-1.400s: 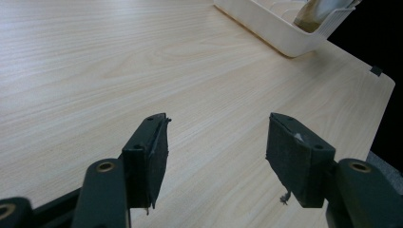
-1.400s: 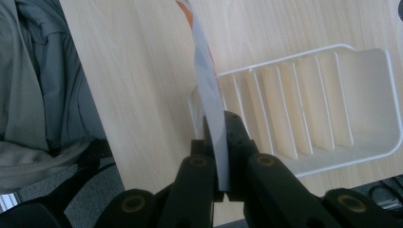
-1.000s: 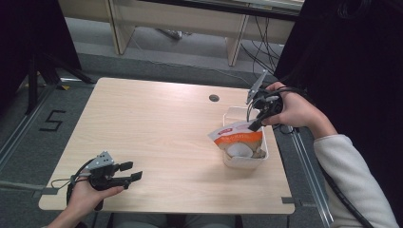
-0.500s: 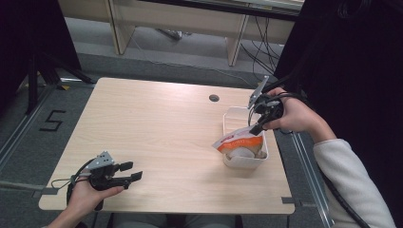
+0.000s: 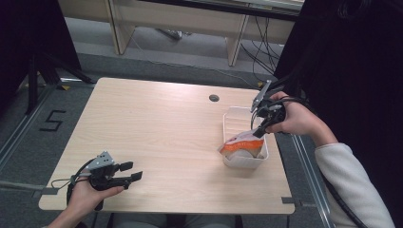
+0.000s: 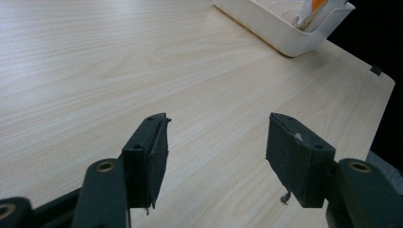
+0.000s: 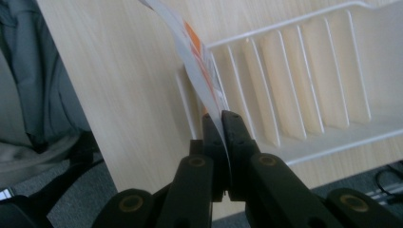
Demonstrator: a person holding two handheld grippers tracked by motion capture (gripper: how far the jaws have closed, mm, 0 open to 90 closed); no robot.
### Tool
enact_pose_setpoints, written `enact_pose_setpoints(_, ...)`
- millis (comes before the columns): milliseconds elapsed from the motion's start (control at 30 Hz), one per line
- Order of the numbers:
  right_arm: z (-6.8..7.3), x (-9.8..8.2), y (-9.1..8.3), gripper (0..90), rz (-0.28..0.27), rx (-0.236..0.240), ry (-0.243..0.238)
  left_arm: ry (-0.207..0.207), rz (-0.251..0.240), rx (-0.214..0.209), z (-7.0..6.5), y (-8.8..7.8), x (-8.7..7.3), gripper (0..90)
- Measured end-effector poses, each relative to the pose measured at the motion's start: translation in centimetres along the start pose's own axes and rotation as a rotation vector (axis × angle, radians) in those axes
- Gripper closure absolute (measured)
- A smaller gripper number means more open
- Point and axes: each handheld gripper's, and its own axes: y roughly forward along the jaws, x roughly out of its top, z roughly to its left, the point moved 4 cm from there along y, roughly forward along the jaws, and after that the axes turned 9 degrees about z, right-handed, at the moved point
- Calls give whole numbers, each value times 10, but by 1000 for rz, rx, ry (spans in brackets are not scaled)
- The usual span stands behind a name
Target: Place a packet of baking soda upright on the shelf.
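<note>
An orange and white snack packet (image 5: pixel 242 145) lies partly in the near end of a white slatted basket (image 5: pixel 231 118) at the table's right side. My right gripper (image 5: pixel 259 131) is shut on the packet's upper edge (image 7: pixel 199 71), its two black jaws pinching the thin film between them just above the basket (image 7: pixel 304 95). My left gripper (image 5: pixel 133 172) rests at the table's near left corner in a hand. In the left gripper view its pads (image 6: pixel 152 156) stand wide apart over bare wood, the basket (image 6: pixel 271 23) far off.
The light wooden table (image 5: pixel 157 128) has a round cable hole (image 5: pixel 214 98) near its far edge. Grey floor with a painted mark (image 5: pixel 52 121) lies to the left, and cables hang off the right edge.
The right gripper moved a little toward the far right and pulled the packet's top edge along, so the packet now lies lower and flatter in the basket. The left hand has stayed put.
</note>
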Motion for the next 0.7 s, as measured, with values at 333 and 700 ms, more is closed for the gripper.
enact_pose_setpoints(333,-13,-13,16,900,72,-44,23,0,-1,0,0,0,0,388)
enact_pose_setpoints(700,0,-5,5,543,-67,-17,124,0,1,-1,-1,1,0,387)
